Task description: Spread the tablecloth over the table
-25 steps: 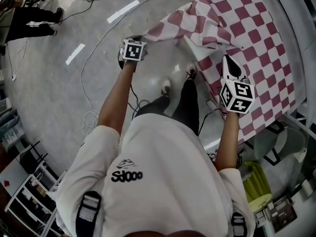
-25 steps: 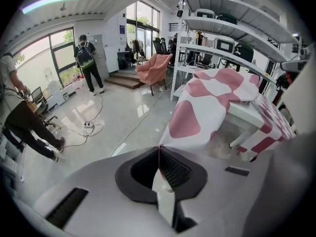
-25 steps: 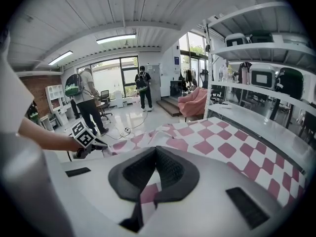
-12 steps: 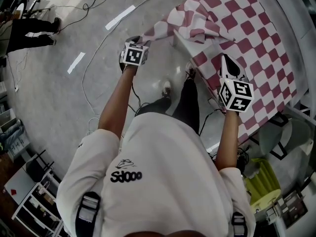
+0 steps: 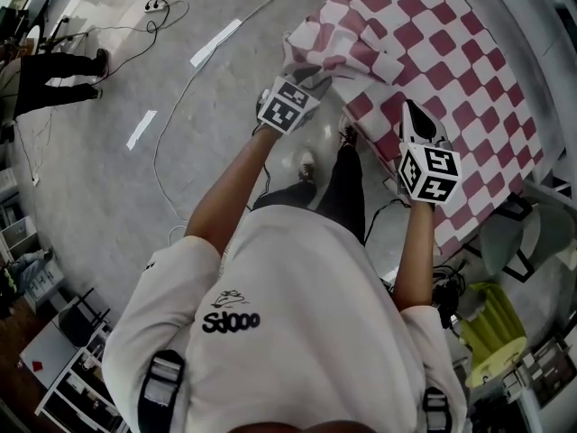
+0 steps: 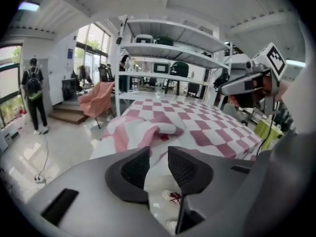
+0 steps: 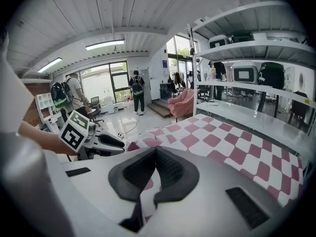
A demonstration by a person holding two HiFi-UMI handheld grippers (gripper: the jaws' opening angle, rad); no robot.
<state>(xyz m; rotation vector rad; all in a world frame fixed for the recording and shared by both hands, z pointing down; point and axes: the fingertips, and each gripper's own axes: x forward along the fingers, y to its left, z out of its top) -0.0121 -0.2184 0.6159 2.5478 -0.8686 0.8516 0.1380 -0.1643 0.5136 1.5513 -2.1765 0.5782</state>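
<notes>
The red-and-white checked tablecloth (image 5: 442, 52) (image 7: 207, 139) covers most of the table. Its near-left corner lies bunched in folds (image 5: 315, 48) (image 6: 148, 127) at the table's corner. My left gripper (image 5: 314, 78) (image 6: 158, 157) hovers just short of that bunch. Its jaws are closing but still stand apart, and the pads (image 6: 136, 167) press on nothing. My right gripper (image 5: 413, 108) (image 7: 155, 154) sits over the cloth near the table's front edge. It is shut, and a strip of cloth runs up between its jaws.
My shoes (image 5: 304, 159) stand on the grey floor beside the table's corner, with cables (image 5: 171, 106) and white tape marks (image 5: 215, 43) to the left. A yellow-green chair (image 5: 491, 332) is at lower right. White shelving (image 6: 168, 38) stands behind the table, with a pink chair (image 6: 96, 98) beside it.
The left gripper held the cloth's corner stretched out to the left. It has let go and swung up and right to the table's corner, where the cloth now lies bunched. The right gripper barely moved.
</notes>
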